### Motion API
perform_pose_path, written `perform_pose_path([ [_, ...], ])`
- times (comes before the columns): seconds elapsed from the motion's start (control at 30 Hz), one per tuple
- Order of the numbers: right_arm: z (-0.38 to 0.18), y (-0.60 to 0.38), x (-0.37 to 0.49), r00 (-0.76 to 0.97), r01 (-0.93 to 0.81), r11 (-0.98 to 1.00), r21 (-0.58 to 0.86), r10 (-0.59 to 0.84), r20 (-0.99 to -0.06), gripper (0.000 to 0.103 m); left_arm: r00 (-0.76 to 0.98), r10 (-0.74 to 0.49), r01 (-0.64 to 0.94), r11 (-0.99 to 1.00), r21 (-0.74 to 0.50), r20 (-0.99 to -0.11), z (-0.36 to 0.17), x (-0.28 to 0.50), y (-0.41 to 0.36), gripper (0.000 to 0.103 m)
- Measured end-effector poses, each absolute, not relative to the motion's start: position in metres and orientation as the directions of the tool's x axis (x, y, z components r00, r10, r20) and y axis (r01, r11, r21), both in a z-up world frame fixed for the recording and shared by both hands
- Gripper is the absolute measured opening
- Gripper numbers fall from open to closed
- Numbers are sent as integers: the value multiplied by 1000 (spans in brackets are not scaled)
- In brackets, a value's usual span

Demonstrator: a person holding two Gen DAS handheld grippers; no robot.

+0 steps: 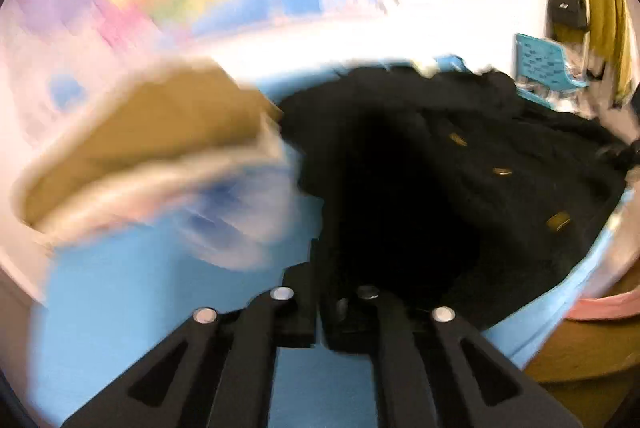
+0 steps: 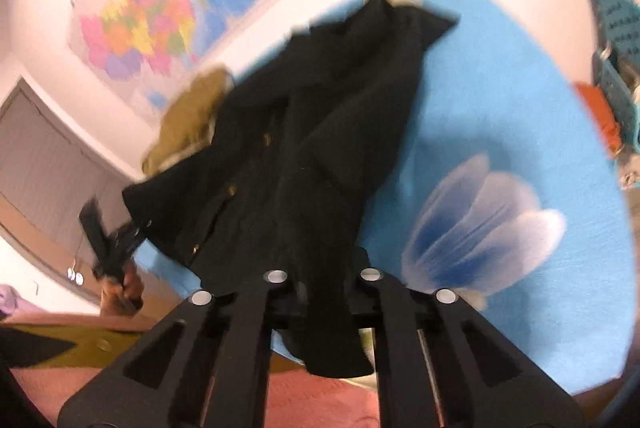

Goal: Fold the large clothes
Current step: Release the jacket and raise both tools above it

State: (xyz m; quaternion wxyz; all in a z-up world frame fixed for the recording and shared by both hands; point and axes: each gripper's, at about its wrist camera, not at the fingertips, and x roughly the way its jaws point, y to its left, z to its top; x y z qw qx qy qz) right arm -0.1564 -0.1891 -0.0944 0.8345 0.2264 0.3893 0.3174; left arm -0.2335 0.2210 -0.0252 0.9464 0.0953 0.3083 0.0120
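Note:
A black coat point(image 1: 440, 168) with gold buttons lies lengthwise on a bed covered by a blue sheet point(image 1: 160, 288). In the left wrist view my left gripper point(image 1: 319, 288) is shut at the coat's near edge, with dark cloth caught between its fingers. The right wrist view shows the coat point(image 2: 320, 128) running away from me. My right gripper point(image 2: 322, 304) is shut on its hem, which hangs down between the fingers. At the left of that view, the left gripper point(image 2: 120, 232) pinches the coat's other corner, and a hand point(image 2: 124, 292) holds it.
An olive garment point(image 1: 140, 140) lies bunched on the sheet beside the coat, also visible as the olive garment point(image 2: 188, 116). The sheet has a white and blue flower print point(image 2: 480, 220). A turquoise basket point(image 2: 616, 28) stands at the right. A coloured map point(image 2: 140, 24) hangs on the wall.

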Motion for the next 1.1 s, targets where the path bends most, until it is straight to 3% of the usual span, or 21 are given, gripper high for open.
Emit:
perform_pose_path([
  [0.07,-94,-207,-159,520,-328,693,642,700,-490,6,818,76,63,973,220,-570,-18,-253,229,3],
  [0.17,-122,-204,-154,450,-282,696,660,703,-550,8,761,50,122,968,218,-647,-38,-252,227,4],
  [0.2,-129,-201,-153,431,-277,697,661,706,-563,14,732,57,149,959,241,-679,-51,-250,222,7],
  [0.23,-135,-199,-151,417,-259,689,677,712,-565,30,710,47,164,959,231,-702,-57,-247,221,12],
  [0.27,-138,-200,-149,415,-239,670,703,725,-550,43,696,8,187,964,192,-718,-60,-246,224,38],
  [0.3,-138,-203,-149,414,-240,648,723,742,-527,47,700,-41,200,970,141,-713,-59,-247,230,57],
  [0.37,-135,-206,-152,415,-245,626,740,758,-504,65,726,-93,189,979,69,-681,-50,-254,243,71],
  [0.4,-132,-207,-154,412,-254,620,742,763,-497,69,722,-182,223,975,-25,-667,-43,-259,251,80],
  [0.5,-128,-207,-157,412,-260,611,748,771,-486,80,758,-272,233,962,-144,-592,-19,-263,265,90],
  [0.63,-129,-202,-160,397,-282,597,751,785,-476,91,711,-290,253,955,-152,-641,-25,-237,249,96],
  [0.77,-130,-192,-165,378,-311,606,732,786,-490,93,564,-334,214,942,-257,-755,-67,-192,245,96],
  [0.9,-130,-186,-166,374,-316,613,724,782,-498,93,525,-396,254,918,-305,-753,-78,-184,235,96],
  [1.03,-132,-178,-165,367,-329,610,721,786,-498,75,517,-354,304,927,-220,-779,-83,-184,212,96],
  [1.1,-134,-175,-162,356,-327,605,726,790,-499,60,507,-377,298,920,-253,-775,-83,-182,212,96],
])
